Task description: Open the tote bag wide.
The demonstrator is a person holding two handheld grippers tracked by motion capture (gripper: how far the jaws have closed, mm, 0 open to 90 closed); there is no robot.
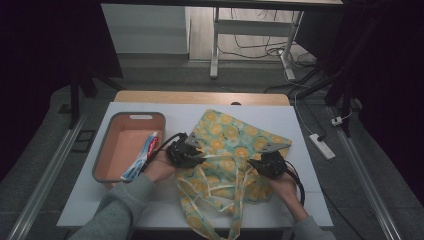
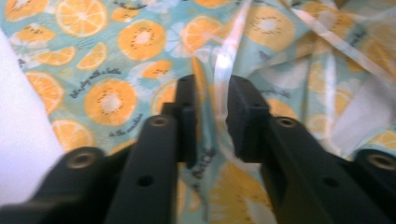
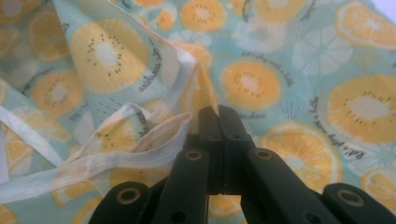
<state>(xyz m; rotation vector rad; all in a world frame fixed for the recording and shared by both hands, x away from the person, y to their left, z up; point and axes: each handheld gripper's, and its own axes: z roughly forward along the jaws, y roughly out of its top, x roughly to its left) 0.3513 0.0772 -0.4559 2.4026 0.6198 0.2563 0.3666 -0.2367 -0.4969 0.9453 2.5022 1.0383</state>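
High view: nearest the cam are the person's forearms in grey sleeves, left gripper (image 1: 192,148) and right gripper (image 1: 270,159) both down on the fruit-print cloth bag (image 1: 231,134), which lies flat and rumpled mid-table w/ its pale straps (image 1: 235,200) trailing over the near edge. Looks thin, light, floppy, prob a bit slick, so it'll bunch and slide rather than lift as one piece; best taken by the hemmed edge or a strap, not the flat panel. Left of it, just beside, a grey tray (image 1: 107,144) w/ peach inside holds a toothpaste tube (image 1: 142,157); close to the left hand, could get nudged. Rest of white table (image 1: 310,200) bare nearby. Left gripper view: jaws apart, a pale strap (image 2: 224,60) and cloth running thru the gap, pads not pressing, so released. Right gripper view: jaws clenched tight on a pinched fold of the bag (image 3: 205,91), hemmed edge (image 3: 154,135) just beside; loose straps may snag when pulled
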